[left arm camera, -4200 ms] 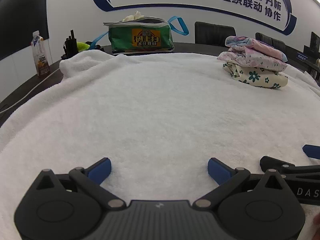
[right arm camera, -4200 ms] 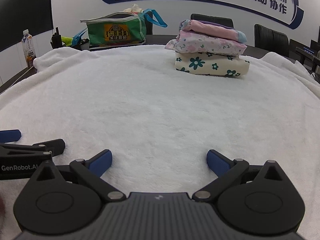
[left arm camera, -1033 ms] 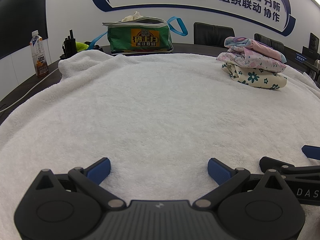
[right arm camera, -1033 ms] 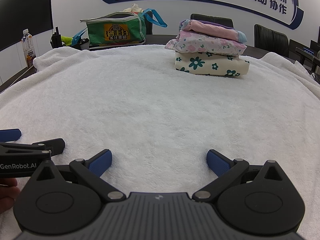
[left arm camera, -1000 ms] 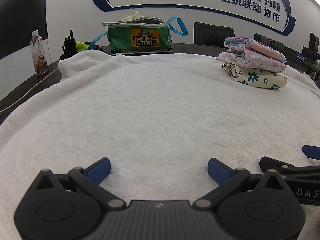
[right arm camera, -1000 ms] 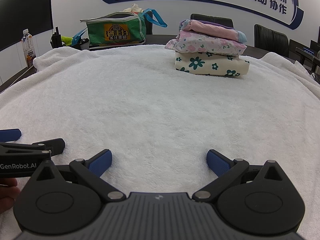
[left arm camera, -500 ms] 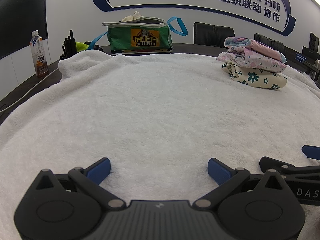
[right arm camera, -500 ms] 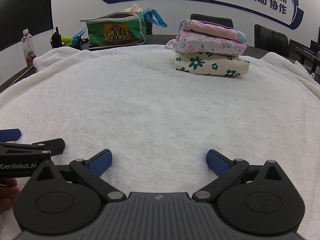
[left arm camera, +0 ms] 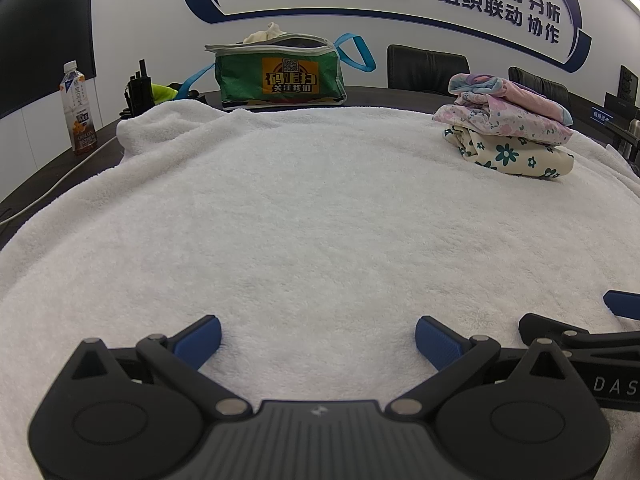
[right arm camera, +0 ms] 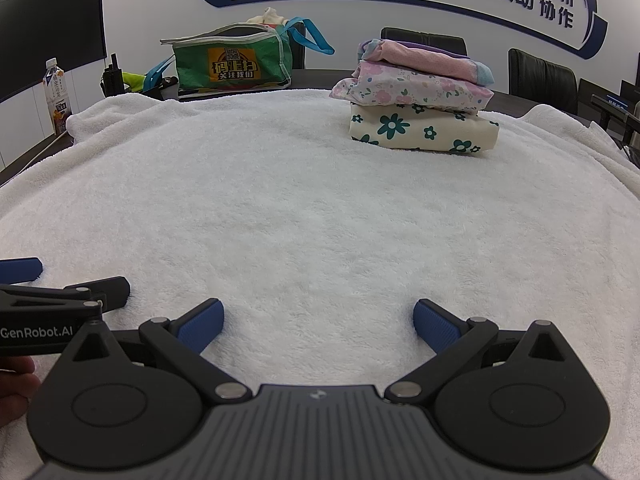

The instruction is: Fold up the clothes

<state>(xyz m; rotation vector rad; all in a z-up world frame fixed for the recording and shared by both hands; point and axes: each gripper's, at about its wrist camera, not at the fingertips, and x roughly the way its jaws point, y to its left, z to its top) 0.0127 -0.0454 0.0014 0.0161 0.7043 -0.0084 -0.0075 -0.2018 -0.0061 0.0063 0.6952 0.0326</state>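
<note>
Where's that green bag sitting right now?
In both views the green bag stands on the dark table just past the far edge of the white towel, left of the stack of folded clothes.

The left tool (left arm camera: pixel 318 330) sits low in the frame, its blue-padded fingers (left arm camera: pixel 198 338) spread wide with nothing between them. The right tool (right arm camera: pixel 316 322) is likewise spread wide and holds nothing. Both lie side by side, level, each visible at the other view's edge. A hand (right arm camera: pixel 14 384) shows at lower left of the right view.
</note>
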